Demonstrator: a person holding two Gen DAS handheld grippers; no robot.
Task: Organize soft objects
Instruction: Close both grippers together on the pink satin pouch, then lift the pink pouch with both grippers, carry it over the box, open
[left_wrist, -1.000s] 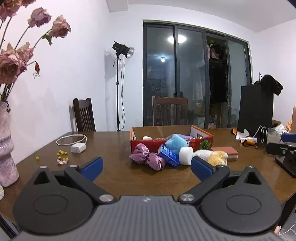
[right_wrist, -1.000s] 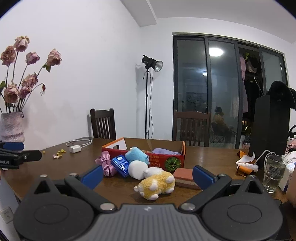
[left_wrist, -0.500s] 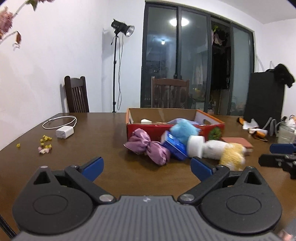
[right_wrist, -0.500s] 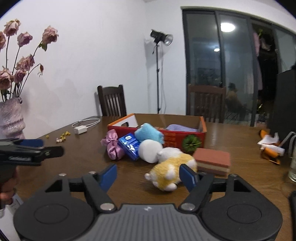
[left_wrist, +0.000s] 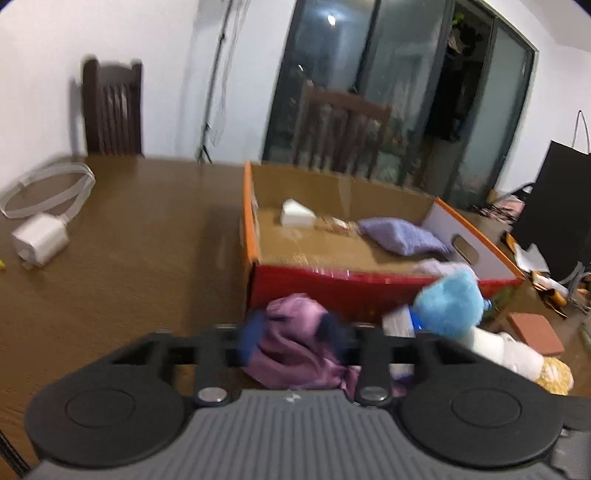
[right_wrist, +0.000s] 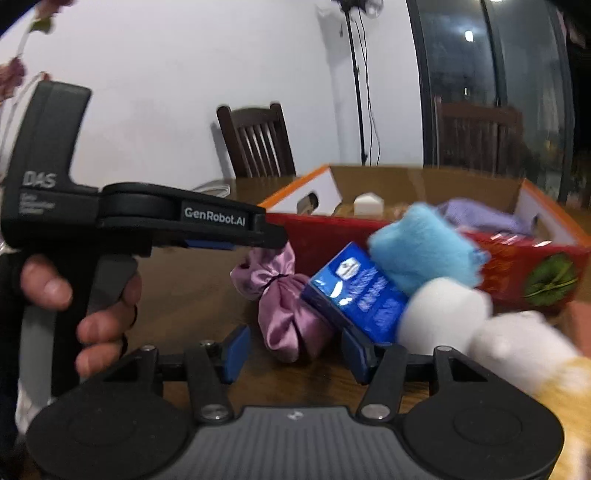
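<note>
A purple satin bow lies on the table in front of a red cardboard box. My left gripper stands around the bow's upper end with its jaws narrowed on both sides of it; the view is blurred. In the right wrist view it sits above the bow's top. My right gripper is open, with the bow's lower end between its pads. A blue plush, a blue packet and a white plush lie to the right.
The box holds a lilac cloth and a white block. A white charger with cable lies at the left. A brick-red block and a yellow plush lie at the right. Chairs stand behind the table.
Both grippers have moved forward and down to the purple bow. The left jaws have narrowed from wide open to around the bow. The right jaws have narrowed somewhat.
</note>
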